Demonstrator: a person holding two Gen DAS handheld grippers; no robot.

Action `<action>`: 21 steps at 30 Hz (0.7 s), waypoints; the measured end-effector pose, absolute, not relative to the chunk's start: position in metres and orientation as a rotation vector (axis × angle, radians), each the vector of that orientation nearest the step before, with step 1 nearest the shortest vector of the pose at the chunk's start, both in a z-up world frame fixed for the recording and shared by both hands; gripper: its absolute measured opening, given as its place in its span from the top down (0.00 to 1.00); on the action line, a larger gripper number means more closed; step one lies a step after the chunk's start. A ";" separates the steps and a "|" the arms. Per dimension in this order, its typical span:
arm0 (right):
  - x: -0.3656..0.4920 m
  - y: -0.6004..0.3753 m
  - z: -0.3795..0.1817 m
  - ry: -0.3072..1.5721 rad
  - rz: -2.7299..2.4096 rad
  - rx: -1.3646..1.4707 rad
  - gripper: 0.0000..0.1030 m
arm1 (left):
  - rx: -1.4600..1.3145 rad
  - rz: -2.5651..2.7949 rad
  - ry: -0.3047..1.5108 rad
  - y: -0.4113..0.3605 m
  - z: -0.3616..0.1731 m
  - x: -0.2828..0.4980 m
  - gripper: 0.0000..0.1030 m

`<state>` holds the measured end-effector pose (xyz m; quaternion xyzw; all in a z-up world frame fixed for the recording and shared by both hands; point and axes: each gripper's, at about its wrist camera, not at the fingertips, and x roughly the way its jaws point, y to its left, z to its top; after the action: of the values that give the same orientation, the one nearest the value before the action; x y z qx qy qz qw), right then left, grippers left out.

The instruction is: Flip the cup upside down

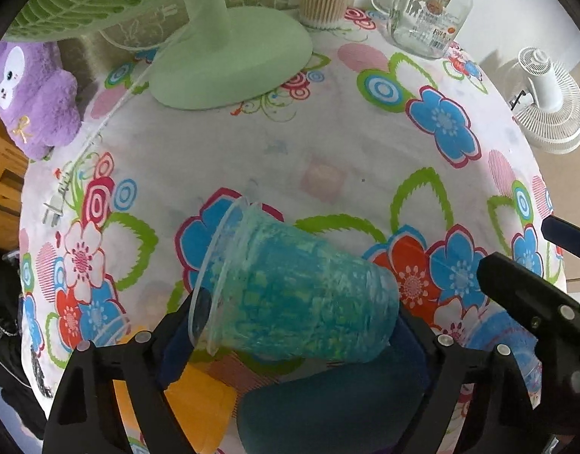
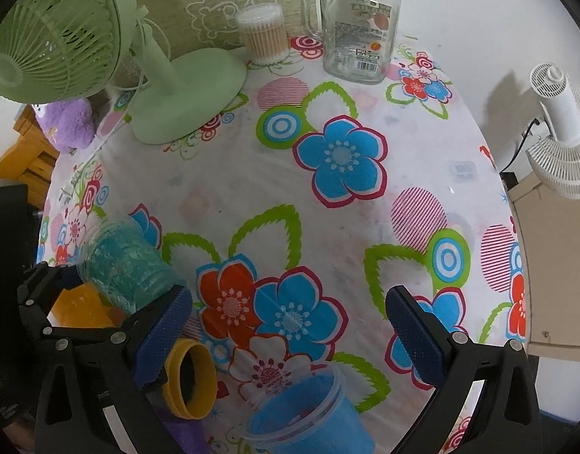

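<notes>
A clear plastic cup with a teal-green speckled pattern (image 1: 293,295) lies tipped on its side between the fingers of my left gripper (image 1: 301,325), rim to the left, base to the right, held above the flowered tablecloth. It also shows at the left of the right wrist view (image 2: 127,265), held by the left gripper's fingers (image 2: 59,283). My right gripper (image 2: 290,336) is open and empty, hovering above the cloth; its black body shows at the right of the left wrist view (image 1: 524,295). A blue cup (image 2: 309,412) stands upright below the right gripper.
A green desk fan (image 2: 187,90), a purple plush toy (image 1: 32,90), a tub of cotton swabs (image 2: 263,34) and a glass mug jar (image 2: 362,26) stand at the far edge. A yellow ring-shaped piece (image 2: 191,382) lies near the blue cup. A white fan (image 2: 562,132) stands off the table at right.
</notes>
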<state>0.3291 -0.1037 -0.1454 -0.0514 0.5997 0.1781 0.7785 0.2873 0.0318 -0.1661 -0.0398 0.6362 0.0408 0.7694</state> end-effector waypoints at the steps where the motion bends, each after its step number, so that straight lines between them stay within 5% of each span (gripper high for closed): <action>1: 0.328 -0.103 -0.144 1.297 0.387 -0.109 0.00 | -0.091 0.086 1.376 0.032 -0.164 0.287 0.13; 21: 0.251 -0.105 -0.056 1.135 0.397 -0.062 0.00 | -0.137 0.069 1.202 0.043 -0.067 0.210 0.14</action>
<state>0.2510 -0.1052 -0.0557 -0.0290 0.5336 0.1869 0.8243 0.2101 0.0433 -0.0673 -0.0643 0.5649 0.0323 0.8220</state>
